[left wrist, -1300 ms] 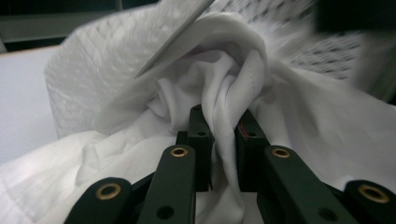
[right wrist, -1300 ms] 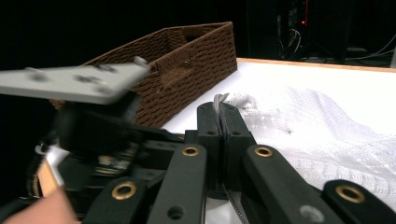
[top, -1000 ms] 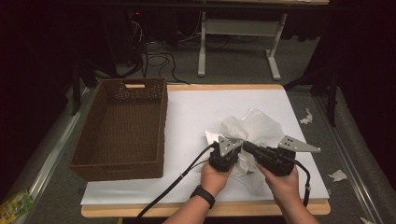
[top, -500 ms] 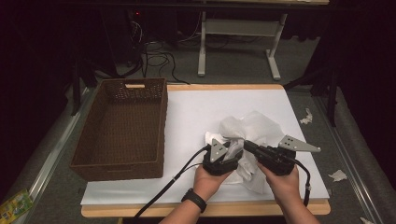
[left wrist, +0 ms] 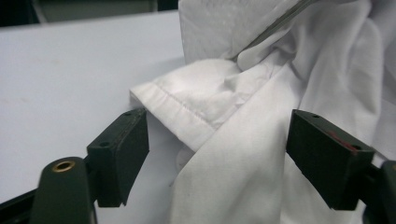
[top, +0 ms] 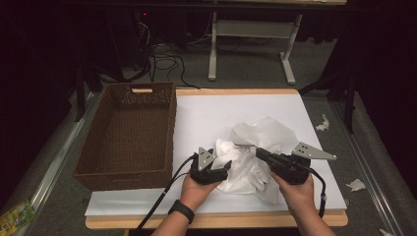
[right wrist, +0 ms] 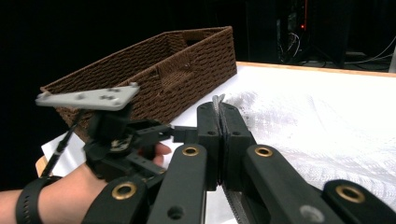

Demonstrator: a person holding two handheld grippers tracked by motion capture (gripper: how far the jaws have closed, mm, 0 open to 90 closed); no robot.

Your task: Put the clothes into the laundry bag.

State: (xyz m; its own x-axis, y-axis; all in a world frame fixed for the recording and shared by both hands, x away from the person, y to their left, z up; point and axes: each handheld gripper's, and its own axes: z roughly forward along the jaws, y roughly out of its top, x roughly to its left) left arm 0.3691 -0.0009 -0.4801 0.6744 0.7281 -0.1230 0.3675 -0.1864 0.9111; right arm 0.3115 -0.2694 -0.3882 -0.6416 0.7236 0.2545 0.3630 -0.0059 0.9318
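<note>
A crumpled white garment (top: 246, 169) lies under a white mesh fabric (top: 268, 132) on the white table cover (top: 211, 113). My left gripper (top: 219, 172) sits at the pile's left edge. Its jaws have just been opening and now stand open. In the left gripper view, the garment's hemmed fold (left wrist: 187, 112) lies between the pads (left wrist: 123, 149) without being pressed. My right gripper (top: 258, 151) points left over the pile and is shut on a thin edge of the mesh fabric (right wrist: 218, 100). More of the mesh fabric (right wrist: 317, 126) spreads out behind it.
A brown woven basket (top: 123, 179) stands empty on the table's left side, close to the left hand. Its side wall (right wrist: 154, 79) is visible in the right gripper view. Paper scraps (top: 322, 123) lie beyond the table's right edge. Desk legs (top: 212, 44) and cables are at the back.
The left hand has slid left, off the cloth pile toward its left edge, and its jaws have opened. The right hand and its grip on the mesh have stayed put.
</note>
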